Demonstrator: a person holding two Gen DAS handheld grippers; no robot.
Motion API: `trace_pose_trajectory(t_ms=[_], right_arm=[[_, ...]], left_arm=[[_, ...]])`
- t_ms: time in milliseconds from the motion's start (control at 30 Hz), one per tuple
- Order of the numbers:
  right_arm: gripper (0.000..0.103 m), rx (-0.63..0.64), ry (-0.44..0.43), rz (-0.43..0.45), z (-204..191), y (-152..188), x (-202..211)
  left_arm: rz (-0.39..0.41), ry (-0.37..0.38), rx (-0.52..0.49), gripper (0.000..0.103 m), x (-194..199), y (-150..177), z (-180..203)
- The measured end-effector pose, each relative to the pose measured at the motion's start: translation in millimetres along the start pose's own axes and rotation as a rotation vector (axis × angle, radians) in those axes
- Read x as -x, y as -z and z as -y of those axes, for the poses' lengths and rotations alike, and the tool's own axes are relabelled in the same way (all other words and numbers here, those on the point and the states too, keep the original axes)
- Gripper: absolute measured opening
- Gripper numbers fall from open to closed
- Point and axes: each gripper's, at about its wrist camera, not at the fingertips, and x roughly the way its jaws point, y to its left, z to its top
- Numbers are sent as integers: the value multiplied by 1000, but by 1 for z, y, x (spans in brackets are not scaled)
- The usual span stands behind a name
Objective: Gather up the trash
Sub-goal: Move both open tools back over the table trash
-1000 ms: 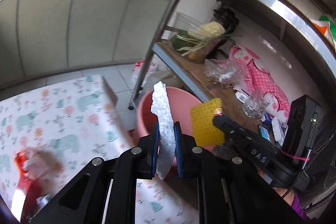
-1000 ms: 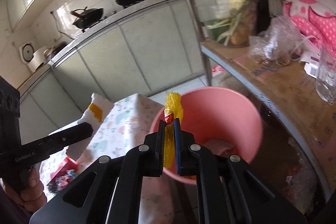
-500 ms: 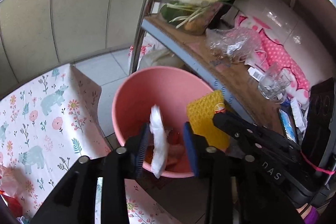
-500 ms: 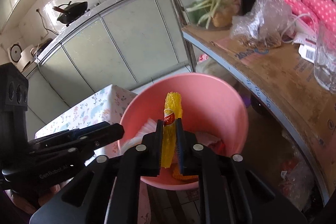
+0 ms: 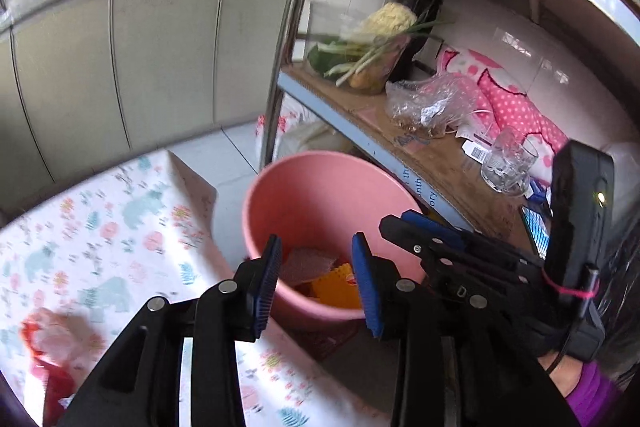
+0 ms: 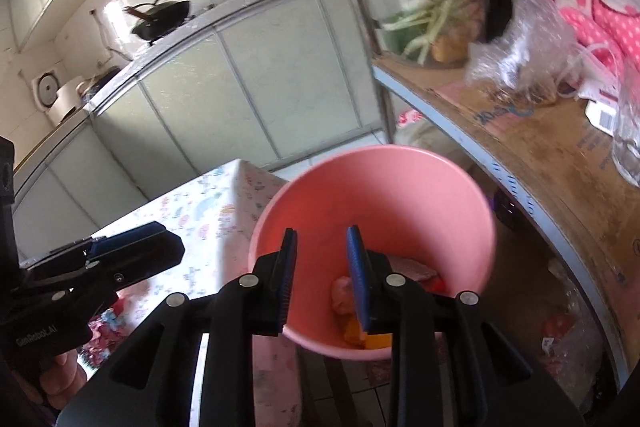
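A pink plastic bin (image 5: 320,195) stands on the floor beside the table; it also shows in the right wrist view (image 6: 400,195). Trash lies in its bottom, including a yellow mesh piece (image 5: 334,289) and a brownish pad (image 5: 306,263); the right wrist view shows orange and pink scraps (image 6: 352,311) there. My left gripper (image 5: 316,277) is open and empty above the bin's near rim. My right gripper (image 6: 322,277) is open and empty over the bin. The right gripper appears in the left wrist view (image 5: 440,247), and the left gripper in the right wrist view (image 6: 120,259).
A table with a floral cloth (image 5: 100,227) lies left of the bin, with red wrapper trash (image 5: 44,347) on it. A metal shelf (image 5: 420,155) at right holds vegetables, a plastic bag and a glass (image 5: 506,167). Its steel post (image 5: 286,39) rises behind the bin.
Both grippers opened over the bin. The white foam piece fell from the left one and the yellow mesh piece from the right one into the bin.
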Motion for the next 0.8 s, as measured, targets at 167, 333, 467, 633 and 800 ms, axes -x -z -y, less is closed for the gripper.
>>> trace_pose_trajectory(t_ms=[167,333,467,633,800], right_arm=[[27,37,-64,11,-30,4,14],[27,119,-115,-27,-79,15,21],[27,189,-173,-65,-120,30,17],[27,210,-217,-101,-153,47,11],[27,267,-239,-120,-185,57,19]], left_arm=[[38,-27,7,36,32,10,-11],[76,-61,20,36,72,27,-28],[120,-130,33,36,110,45,-50],[153,-249,83,36,158,71,-87],[176,-359,148,36,203,100,-123]])
